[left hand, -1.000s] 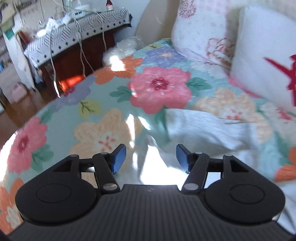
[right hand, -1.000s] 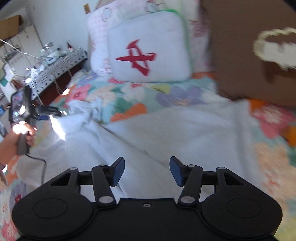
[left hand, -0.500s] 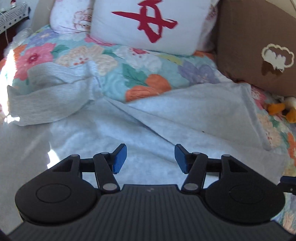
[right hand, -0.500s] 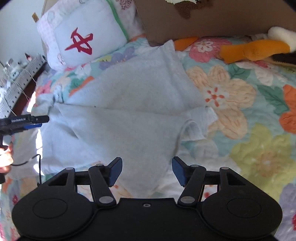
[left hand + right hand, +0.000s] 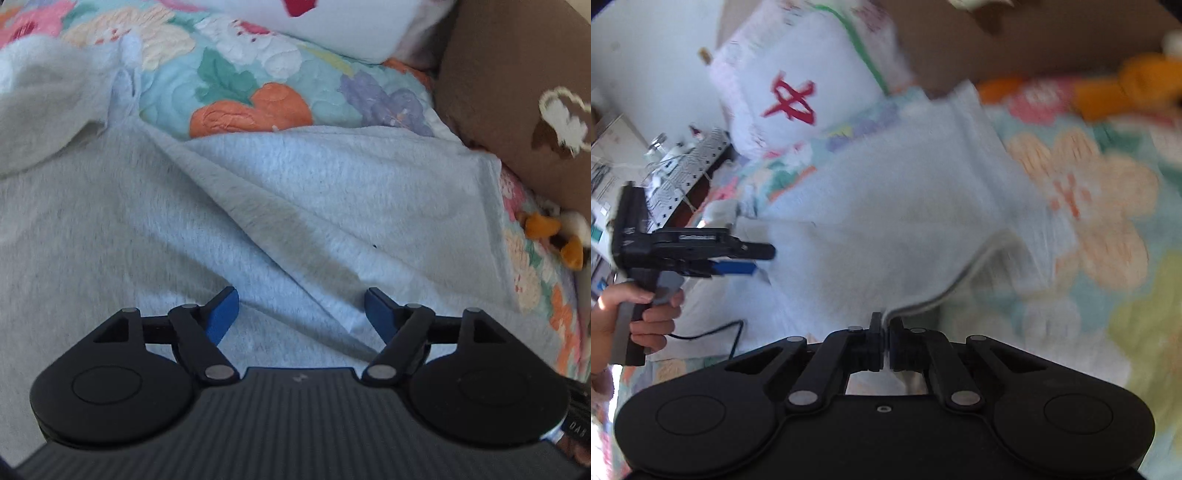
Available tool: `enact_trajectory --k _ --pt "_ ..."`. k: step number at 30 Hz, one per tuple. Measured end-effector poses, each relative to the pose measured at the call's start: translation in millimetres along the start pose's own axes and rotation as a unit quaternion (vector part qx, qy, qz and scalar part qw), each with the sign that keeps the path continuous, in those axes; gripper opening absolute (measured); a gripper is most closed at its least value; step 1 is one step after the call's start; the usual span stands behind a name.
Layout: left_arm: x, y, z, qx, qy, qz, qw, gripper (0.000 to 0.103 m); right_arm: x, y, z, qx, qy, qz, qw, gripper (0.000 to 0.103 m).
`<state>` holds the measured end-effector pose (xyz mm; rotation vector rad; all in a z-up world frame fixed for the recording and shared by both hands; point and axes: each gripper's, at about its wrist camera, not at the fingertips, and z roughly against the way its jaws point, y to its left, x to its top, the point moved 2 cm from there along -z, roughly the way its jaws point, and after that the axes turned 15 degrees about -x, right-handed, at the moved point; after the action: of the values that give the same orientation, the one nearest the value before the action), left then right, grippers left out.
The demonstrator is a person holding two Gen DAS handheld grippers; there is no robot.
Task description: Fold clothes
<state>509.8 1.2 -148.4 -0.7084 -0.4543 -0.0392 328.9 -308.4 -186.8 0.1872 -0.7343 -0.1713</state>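
Observation:
A light grey garment (image 5: 258,206) lies spread and creased on a floral bedspread (image 5: 258,85); it also shows in the right wrist view (image 5: 894,221). My left gripper (image 5: 301,310) is open and empty, low over the garment's middle, blue fingertips apart; it also shows at the left of the right wrist view (image 5: 738,267). My right gripper (image 5: 884,326) is shut on the garment's hem edge, which is lifted off the bed.
A white pillow with a red character (image 5: 798,88) and a brown cushion (image 5: 517,92) stand at the bed's head. An orange plush toy (image 5: 1137,88) lies at the right. A side table with cables (image 5: 687,166) stands left of the bed.
My right gripper has closed on the garment's edge and raised it. My left gripper has moved closer and lower over the garment, staying open.

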Motion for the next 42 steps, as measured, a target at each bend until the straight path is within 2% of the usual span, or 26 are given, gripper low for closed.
enact_trajectory --k 2,4,6,10,12,14,15,16,17,18,20,22,23,25,27,30,32,35,37,40,42 --pt "8 9 -3 -0.012 -0.008 0.04 0.9991 0.065 28 6 2 -0.005 -0.031 0.024 0.999 0.004" --pt "20 3 -5 -0.002 -0.026 0.023 0.9994 0.001 59 7 -1 -0.016 -0.057 0.037 0.998 0.004" --pt "32 -2 -6 0.008 -0.045 0.006 0.9989 0.001 91 4 -7 -0.023 -0.079 0.041 0.996 0.004" --pt "59 -17 1 0.015 -0.118 -0.039 0.9922 0.001 151 1 -23 -0.04 -0.114 0.051 0.991 0.004" --pt "71 -18 -4 0.023 -0.125 -0.044 0.9909 0.002 174 -2 -37 -0.047 -0.125 0.047 0.99 0.004" --pt "80 -10 -11 0.029 -0.121 -0.03 0.9918 0.008 191 -7 -60 -0.046 -0.112 0.037 0.992 0.003" --pt "79 -4 -13 0.034 -0.119 -0.022 0.9921 0.016 197 -12 -76 -0.046 -0.094 0.023 0.994 0.004" --pt "78 1 -14 0.039 -0.117 -0.013 0.9922 0.031 200 -20 -91 -0.051 -0.071 -0.002 0.996 0.01" --pt "77 6 -16 0.044 -0.116 -0.007 0.9922 0.04 200 -28 -100 -0.06 -0.05 -0.032 0.996 0.023" --pt "71 8 -14 0.048 -0.117 -0.014 0.9918 0.05 196 -34 -102 -0.07 -0.04 -0.058 0.995 0.03" --pt "60 11 -11 0.057 -0.119 -0.029 0.9908 0.05 183 -41 -92 -0.079 -0.053 -0.085 0.992 0.045" --pt "48 10 -9 0.075 -0.101 -0.074 0.9893 0.052 163 -42 -77 -0.082 -0.06 -0.084 0.991 0.059" --pt "44 9 -7 0.084 -0.095 -0.089 0.988 0.055 153 -42 -70 -0.091 -0.056 -0.081 0.991 0.061" --pt "33 8 -4 0.105 -0.078 -0.112 0.985 0.062 132 -44 -58 -0.114 -0.04 -0.079 0.989 0.061" --pt "23 8 -5 0.111 -0.053 -0.13 0.9838 0.062 108 -47 -47 -0.13 -0.021 -0.099 0.986 0.061" --pt "7 6 -2 0.126 -0.023 -0.147 0.9808 0.063 67 -57 -32 -0.127 0.009 -0.159 0.979 0.062" --pt "-7 7 5 0.13 -0.01 -0.147 0.9805 0.068 40 -63 -25 -0.124 0.029 -0.2 0.972 0.062" --pt "-32 20 22 0.141 0.0 -0.129 0.9816 0.074 7 -65 -19 -0.113 0.052 -0.227 0.966 0.062" --pt "-50 35 42 0.151 -0.008 -0.104 0.9831 0.076 -10 -63 -15 -0.106 0.065 -0.23 0.965 0.062" --pt "-70 55 75 0.184 -0.016 -0.062 0.9809 0.076 -20 -56 -5 -0.104 0.081 -0.212 0.968 0.062" --pt "-81 67 99 0.203 -0.02 -0.036 0.9783 0.076 -14 -48 5 -0.109 0.093 -0.183 0.973 0.063"
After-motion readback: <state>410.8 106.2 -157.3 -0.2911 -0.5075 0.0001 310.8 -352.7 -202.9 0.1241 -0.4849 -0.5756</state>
